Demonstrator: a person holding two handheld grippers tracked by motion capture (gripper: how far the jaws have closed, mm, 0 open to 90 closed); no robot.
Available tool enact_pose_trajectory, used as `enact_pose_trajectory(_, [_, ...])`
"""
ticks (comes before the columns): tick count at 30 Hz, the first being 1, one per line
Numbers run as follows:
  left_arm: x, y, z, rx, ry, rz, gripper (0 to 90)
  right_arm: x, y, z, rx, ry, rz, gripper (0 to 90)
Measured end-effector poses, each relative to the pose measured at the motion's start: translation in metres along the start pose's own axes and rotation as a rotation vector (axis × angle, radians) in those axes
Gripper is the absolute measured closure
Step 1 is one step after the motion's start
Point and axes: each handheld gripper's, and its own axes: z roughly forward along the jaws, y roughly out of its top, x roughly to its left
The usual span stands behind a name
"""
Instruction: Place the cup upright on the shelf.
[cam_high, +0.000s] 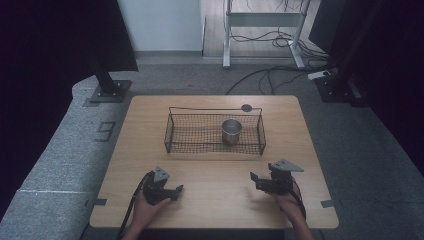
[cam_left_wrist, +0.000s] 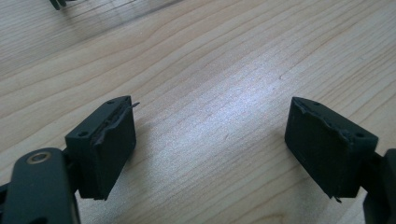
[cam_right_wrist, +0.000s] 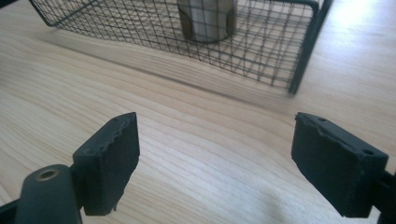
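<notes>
A black wire mesh basket (cam_high: 172, 135) stands on the middle of the wooden table, and a shiny metal cup (cam_high: 231, 131) stands upright inside its right half. My left gripper (cam_high: 172, 192) rests low on the table near the front left, open, with bare wood between its jaws (cam_left_wrist: 210, 144). My right gripper (cam_high: 260, 181) sits near the front right, open and holding nothing (cam_right_wrist: 215, 158). In the right gripper view the basket's (cam_right_wrist: 299, 65) near wall and the cup (cam_right_wrist: 208, 18) lie just ahead.
A small dark round disc (cam_high: 246, 107) lies on the table behind the basket. The wooden table (cam_high: 215, 210) has open wood in front of the basket. Dark stands (cam_high: 107, 85) and cables (cam_high: 270, 75) sit on the floor beyond.
</notes>
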Motion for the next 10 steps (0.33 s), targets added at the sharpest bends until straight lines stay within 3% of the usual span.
enact_pose_trajectory(10, [0.0, 0.0, 0.0, 0.0, 0.0, 0.0, 16.5, 0.0, -0.005, 0.0047, 0.016, -0.013, -0.013, 15.3])
